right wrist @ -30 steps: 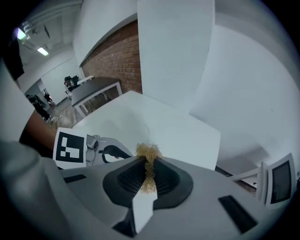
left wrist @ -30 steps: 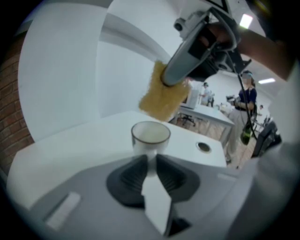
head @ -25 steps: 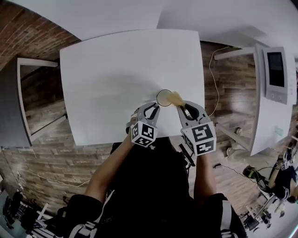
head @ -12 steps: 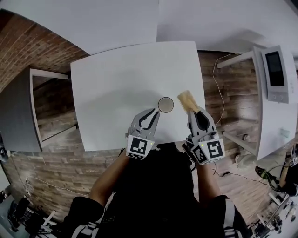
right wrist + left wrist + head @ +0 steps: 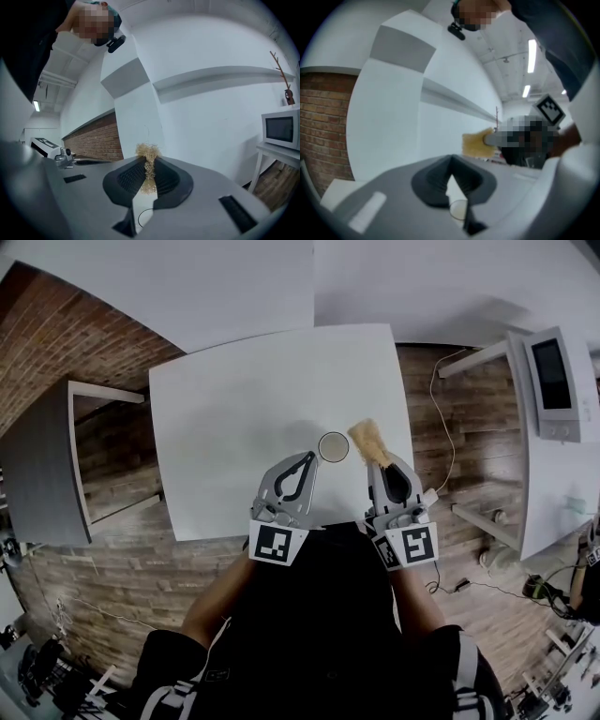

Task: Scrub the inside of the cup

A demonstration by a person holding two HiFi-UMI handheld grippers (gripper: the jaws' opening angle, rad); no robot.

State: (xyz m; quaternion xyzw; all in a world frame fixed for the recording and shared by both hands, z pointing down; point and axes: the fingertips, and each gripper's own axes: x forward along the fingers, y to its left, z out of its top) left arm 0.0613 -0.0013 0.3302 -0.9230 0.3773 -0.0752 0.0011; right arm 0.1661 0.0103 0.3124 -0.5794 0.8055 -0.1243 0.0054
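A small clear cup (image 5: 333,446) stands upright on the white table (image 5: 234,399), near its front edge. My left gripper (image 5: 308,457) hangs just left of the cup and apart from it; its jaws have just been closing and now stand shut with nothing between them. In the left gripper view the cup's rim (image 5: 458,210) shows below the shut jaws of the left gripper (image 5: 451,160). My right gripper (image 5: 377,463) is shut on a yellow fibrous scrubber (image 5: 368,441), held just right of the cup. That scrubber (image 5: 149,169) sticks out between the right gripper's pads (image 5: 133,176).
A white side table carrying a microwave (image 5: 553,385) stands at the right, with a cable (image 5: 436,409) trailing on the wooden floor beside it. A grey cabinet (image 5: 37,465) stands to the left. The person's body is close against the table's front edge (image 5: 234,526).
The left gripper let go of the cup, drew back and up, and its jaws closed. The right gripper lifted the scrubber away from the cup's rim.
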